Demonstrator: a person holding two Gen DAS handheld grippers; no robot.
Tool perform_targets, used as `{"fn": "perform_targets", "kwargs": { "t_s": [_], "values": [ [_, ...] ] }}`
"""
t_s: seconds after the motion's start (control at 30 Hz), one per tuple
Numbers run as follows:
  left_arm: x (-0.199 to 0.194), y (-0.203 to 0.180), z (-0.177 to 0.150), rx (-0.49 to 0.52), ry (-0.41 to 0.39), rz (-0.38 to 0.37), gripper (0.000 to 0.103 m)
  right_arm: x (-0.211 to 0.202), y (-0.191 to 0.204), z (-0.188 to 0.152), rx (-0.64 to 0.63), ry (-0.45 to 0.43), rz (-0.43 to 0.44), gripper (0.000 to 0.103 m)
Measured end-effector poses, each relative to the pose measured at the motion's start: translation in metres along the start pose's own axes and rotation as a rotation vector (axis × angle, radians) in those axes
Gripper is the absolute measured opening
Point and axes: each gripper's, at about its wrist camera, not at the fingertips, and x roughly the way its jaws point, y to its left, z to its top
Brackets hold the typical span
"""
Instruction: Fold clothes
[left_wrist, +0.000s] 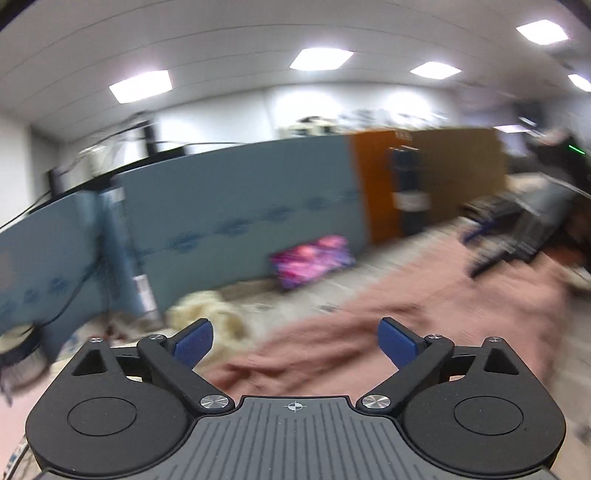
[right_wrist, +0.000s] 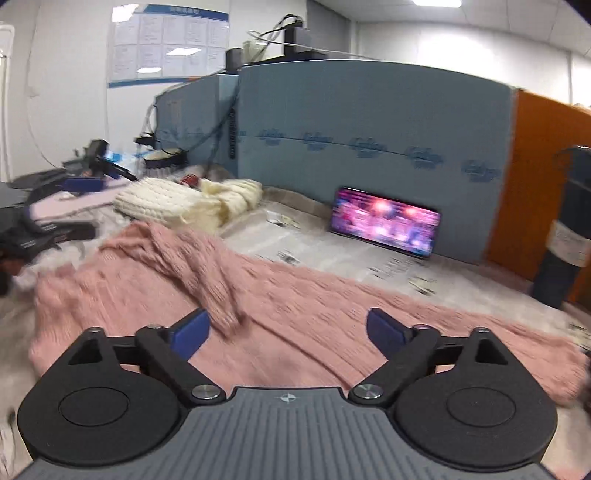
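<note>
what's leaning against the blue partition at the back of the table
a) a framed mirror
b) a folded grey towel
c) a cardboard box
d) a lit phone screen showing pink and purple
d: in the right wrist view a lit phone with a pink and purple picture stands propped against the blue partition, beyond the pink knit garment spread on the table.

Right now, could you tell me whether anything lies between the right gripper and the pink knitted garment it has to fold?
Nothing visible does. The right gripper is open and empty, with the pink knitted garment spread directly beyond its fingers. The cream sweater and the lit screen sit farther back, clear of that path.
</note>
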Motion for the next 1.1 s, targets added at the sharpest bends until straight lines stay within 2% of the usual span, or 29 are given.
{"fn": "perform_targets", "kwargs": {
  "t_s": [0.07, 0.2, 0.33, 0.43, 0.53, 0.77, 0.83, 1.0, 1.1],
  "values": [
    [-0.009, -0.016, -0.002, 0.052, 0.03, -0.057, 0.098, -0.015, -0.005, -0.009, 0.012, 0.003, -0.041, 0.097],
    [-0.023, -0.04, -0.001, 0.146, 0.103, -0.147, 0.098, -0.045, -0.011, -0.028, 0.032, 0.004, -0.055, 0.097],
    [-0.036, -0.062, -0.004, 0.254, 0.187, -0.213, 0.098, -0.066, -0.011, -0.048, 0.005, 0.053, -0.09, 0.097],
    [-0.035, -0.08, -0.01, 0.365, 0.259, -0.178, 0.098, -0.079, -0.01, -0.061, -0.028, 0.106, -0.091, 0.097],
    [-0.033, -0.089, -0.016, 0.423, 0.288, -0.114, 0.098, -0.092, -0.01, -0.072, -0.065, 0.159, -0.086, 0.097],
    [-0.019, -0.096, -0.018, 0.447, 0.25, -0.037, 0.098, -0.092, -0.012, -0.083, -0.163, 0.236, -0.137, 0.099],
    [-0.014, -0.098, -0.018, 0.444, 0.231, -0.029, 0.098, -0.086, -0.012, -0.083, -0.188, 0.226, -0.129, 0.099],
    [-0.002, -0.089, -0.018, 0.347, 0.202, -0.033, 0.097, -0.064, -0.015, -0.075, -0.194, 0.177, -0.082, 0.099],
    [0.002, -0.081, -0.019, 0.278, 0.196, -0.047, 0.085, -0.059, -0.026, -0.073, -0.162, 0.153, -0.064, 0.098]
  ]
}}
